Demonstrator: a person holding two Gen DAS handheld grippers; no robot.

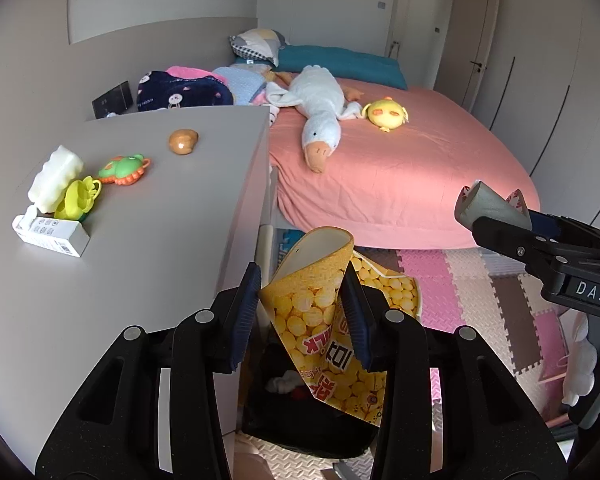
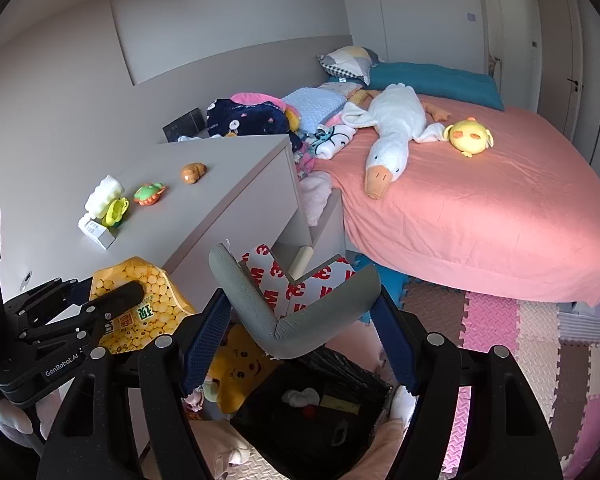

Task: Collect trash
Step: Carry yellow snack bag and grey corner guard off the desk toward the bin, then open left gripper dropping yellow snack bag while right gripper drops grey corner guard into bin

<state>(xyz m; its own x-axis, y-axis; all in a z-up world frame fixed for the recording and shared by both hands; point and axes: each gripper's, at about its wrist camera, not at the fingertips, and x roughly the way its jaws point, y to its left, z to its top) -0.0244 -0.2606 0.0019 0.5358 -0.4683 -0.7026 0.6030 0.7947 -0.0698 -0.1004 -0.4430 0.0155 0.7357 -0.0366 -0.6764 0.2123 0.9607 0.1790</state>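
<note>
2 grippers (image 1: pixel 304 312) (image 2: pixel 300 328) clamp snack bag (image 1: pixel 320 320), foam guard (image 2: pixel 296 320).

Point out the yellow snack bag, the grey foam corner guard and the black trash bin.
Yellow snack bag (image 1: pixel 308 304): left wrist view, printed front.
Grey foam corner guard (image 2: pixel 296 328): right wrist view, outer bend.
Black trash bin (image 2: pixel 340 432): right wrist view, dark inner liner.

The left hand-held gripper (image 1: pixel 302 312) sat low in the centre of its own view, angled downward, pads clamped on something. The right hand-held gripper (image 2: pixel 300 332) was bottom centre too, tilted down, jaws wider apart but gripping as well.
</note>
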